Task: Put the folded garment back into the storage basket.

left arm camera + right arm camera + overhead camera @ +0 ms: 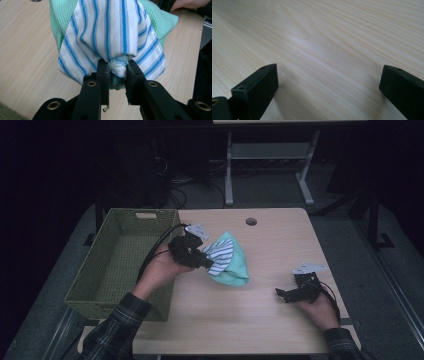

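Left gripper [117, 75] lifting a bundle of cloths beside the basket

Nearest me, the right gripper [292, 292] rests on the surface [280, 245] with jaws spread wide, nothing between them. Further in, the left one is clamped on a bunched corner of the striped cloth [110, 30] and green cloth [235, 265]: soft, light, limp stuff, best pinched at a gathered fold. The bundle hangs from that pinch, trailing away toward the right, lower end brushing the surface. The wicker basket [120, 260] sits beyond, left.
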The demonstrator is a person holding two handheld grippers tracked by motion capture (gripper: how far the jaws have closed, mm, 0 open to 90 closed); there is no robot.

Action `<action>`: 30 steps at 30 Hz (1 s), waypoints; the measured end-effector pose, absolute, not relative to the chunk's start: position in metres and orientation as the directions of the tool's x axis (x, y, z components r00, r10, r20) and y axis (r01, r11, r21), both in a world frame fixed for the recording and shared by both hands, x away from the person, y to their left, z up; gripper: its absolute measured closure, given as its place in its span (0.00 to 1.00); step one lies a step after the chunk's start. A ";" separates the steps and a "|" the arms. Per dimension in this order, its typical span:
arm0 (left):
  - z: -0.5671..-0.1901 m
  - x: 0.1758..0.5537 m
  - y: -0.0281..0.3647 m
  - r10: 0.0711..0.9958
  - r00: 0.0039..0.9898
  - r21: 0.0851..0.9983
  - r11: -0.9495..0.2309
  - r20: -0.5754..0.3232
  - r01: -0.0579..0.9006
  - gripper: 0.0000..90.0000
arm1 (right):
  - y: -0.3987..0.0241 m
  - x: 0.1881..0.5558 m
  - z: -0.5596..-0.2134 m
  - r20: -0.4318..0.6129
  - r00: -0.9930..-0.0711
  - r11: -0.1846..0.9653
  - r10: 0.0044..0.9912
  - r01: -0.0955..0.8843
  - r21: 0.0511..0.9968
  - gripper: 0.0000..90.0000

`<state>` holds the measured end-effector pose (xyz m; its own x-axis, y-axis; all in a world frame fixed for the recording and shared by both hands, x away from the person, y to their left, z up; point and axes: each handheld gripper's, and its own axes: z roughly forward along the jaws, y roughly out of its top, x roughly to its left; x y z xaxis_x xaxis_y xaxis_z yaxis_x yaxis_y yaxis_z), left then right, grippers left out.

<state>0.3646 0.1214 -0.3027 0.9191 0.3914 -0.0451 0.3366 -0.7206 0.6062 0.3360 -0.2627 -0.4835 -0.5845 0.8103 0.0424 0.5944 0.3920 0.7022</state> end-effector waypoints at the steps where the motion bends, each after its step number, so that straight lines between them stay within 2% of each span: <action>1: -0.300 0.365 0.124 0.393 0.919 0.603 -0.724 -0.041 0.337 0.84 | -0.263 0.336 -0.484 0.042 -0.585 0.393 0.810 0.594 0.702 0.02; 30: -0.273 0.362 0.222 0.589 0.808 0.616 -0.633 -0.010 0.469 0.84 | -0.263 0.336 -0.484 0.043 -0.584 0.392 0.810 0.594 0.703 0.02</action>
